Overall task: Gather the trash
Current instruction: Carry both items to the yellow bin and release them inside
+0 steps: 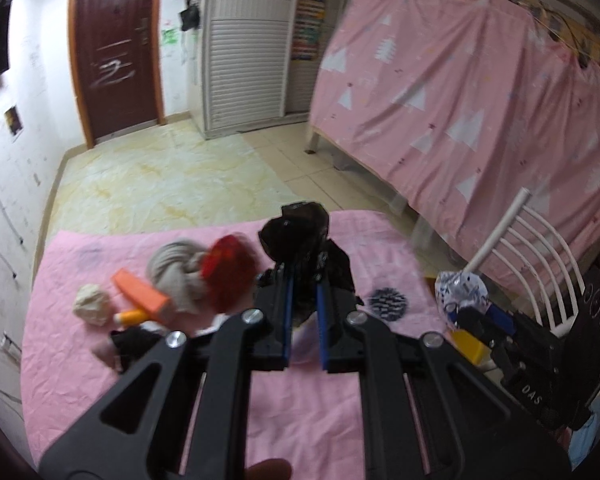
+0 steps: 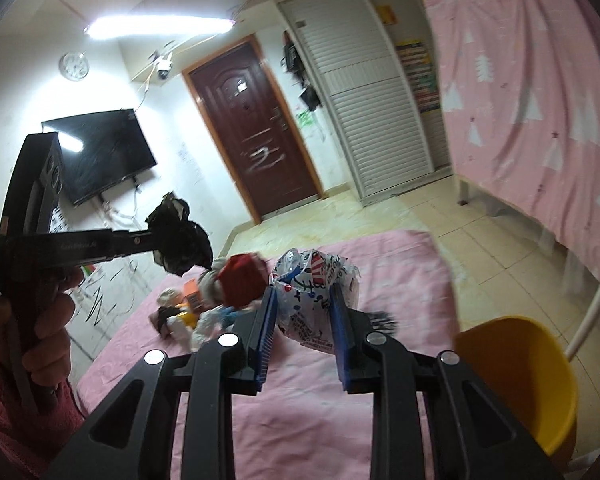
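Left gripper [image 1: 303,300]: clamps black wrapper [image 1: 300,236].
Right gripper [image 2: 305,320]: clamps printed wrapper [image 2: 314,292].
Yellow bin [image 2: 516,376]: four o'clock of right gripper, nearer arm.

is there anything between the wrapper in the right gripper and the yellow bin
Nothing visible. The right gripper holds the crumpled printed wrapper above the pink cloth, and the yellow bin sits open just to its right with only clear space between them.

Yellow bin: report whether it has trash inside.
Cannot tell fully: the yellow bin shows only bare yellow inner wall in the right wrist view; its bottom is hidden.
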A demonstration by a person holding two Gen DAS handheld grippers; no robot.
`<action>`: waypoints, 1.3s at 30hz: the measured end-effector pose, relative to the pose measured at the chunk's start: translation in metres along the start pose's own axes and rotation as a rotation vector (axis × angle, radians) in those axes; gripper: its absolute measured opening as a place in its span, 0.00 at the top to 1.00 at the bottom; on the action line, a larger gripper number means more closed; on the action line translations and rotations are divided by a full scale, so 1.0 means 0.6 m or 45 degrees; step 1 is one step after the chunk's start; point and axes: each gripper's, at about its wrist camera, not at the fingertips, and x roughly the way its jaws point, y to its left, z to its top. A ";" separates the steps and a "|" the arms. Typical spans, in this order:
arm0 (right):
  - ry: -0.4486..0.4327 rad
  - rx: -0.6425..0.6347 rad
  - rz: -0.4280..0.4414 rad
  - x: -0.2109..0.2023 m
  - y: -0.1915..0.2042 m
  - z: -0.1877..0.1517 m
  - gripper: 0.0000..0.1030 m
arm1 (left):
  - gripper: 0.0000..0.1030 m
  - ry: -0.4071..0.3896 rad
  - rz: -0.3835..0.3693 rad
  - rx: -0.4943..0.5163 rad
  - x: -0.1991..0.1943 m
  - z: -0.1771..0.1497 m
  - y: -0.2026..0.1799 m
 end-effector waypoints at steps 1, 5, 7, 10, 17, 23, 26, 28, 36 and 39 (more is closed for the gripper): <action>-0.012 0.010 -0.015 -0.007 -0.010 0.001 0.81 | 0.92 0.005 -0.009 0.016 0.004 0.001 -0.014; -0.061 0.040 -0.073 -0.035 -0.045 0.007 0.81 | 0.92 0.027 -0.054 0.063 0.019 0.005 -0.066; -0.090 0.056 -0.113 -0.052 -0.066 0.010 0.81 | 0.92 0.041 -0.083 0.104 0.030 0.006 -0.101; -0.126 0.101 -0.167 -0.072 -0.096 0.009 0.81 | 0.92 0.064 -0.127 0.163 0.045 0.007 -0.155; -0.213 0.191 -0.266 -0.120 -0.159 0.004 0.81 | 0.92 0.148 -0.218 0.260 0.095 0.000 -0.270; -0.261 0.261 -0.315 -0.142 -0.202 0.000 0.81 | 0.87 0.205 -0.235 0.340 0.131 -0.006 -0.345; -0.274 0.299 -0.326 -0.147 -0.221 -0.005 0.80 | 0.53 0.242 -0.263 0.348 0.141 -0.003 -0.359; -0.280 0.317 -0.325 -0.150 -0.232 -0.002 0.80 | 0.47 0.234 -0.260 0.348 0.141 -0.002 -0.359; -0.195 0.287 -0.331 -0.118 -0.224 -0.005 0.52 | 0.47 0.171 -0.222 0.306 0.112 0.011 -0.326; -0.182 0.272 -0.321 -0.107 -0.208 -0.009 0.43 | 0.46 0.151 -0.222 0.286 0.095 0.015 -0.309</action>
